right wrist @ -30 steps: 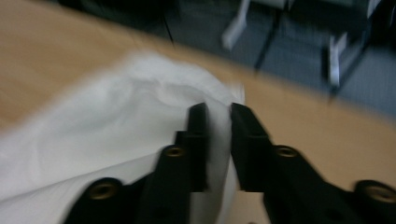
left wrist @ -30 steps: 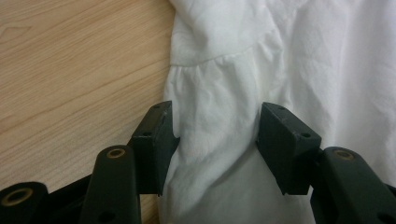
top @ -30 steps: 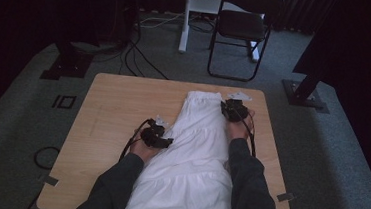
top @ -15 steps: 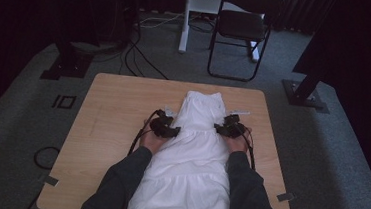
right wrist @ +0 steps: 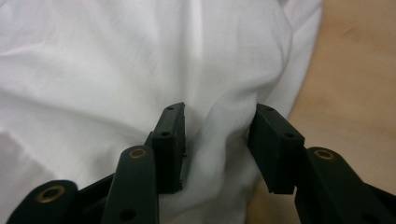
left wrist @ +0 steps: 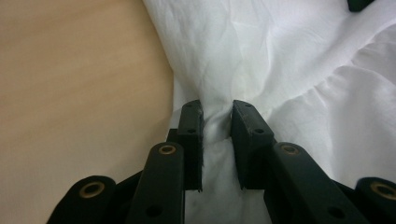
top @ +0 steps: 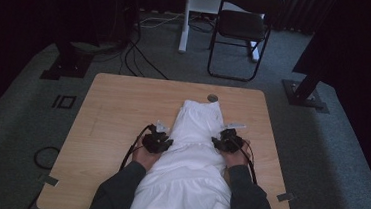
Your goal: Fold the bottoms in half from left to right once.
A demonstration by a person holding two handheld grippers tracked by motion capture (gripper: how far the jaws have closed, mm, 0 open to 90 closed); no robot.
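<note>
Lying lengthwise down the middle of the wooden surface (top: pixel 123 109), the white garment (top: pixel 196 135) runs from near the far edge to the near edge, where it passes between the person's two forearms. The left tool (top: pixel 163 142) sits at the garment's left edge, about midway along its length; the right tool (top: pixel 220 143) sits at the right edge, directly opposite. In the left gripper view, the left tool (left wrist: pixel 216 122) has a bunched fold of the white garment (left wrist: pixel 280 56) between its jaws; the jaws have just been closing, and the pads now pinch the cloth from both sides. In the right gripper view, the right tool (right wrist: pixel 217 126) has its jaws spread, with a raised ridge of the white garment (right wrist: pixel 116 60) standing between them; these jaws have also just been closing, yet a gap remains beside the left pad and the cloth is not clamped. Bare surface shows at the outer side of each tool. A folding chair (top: pixel 239 33) stands on the carpet beyond the far edge.
</note>
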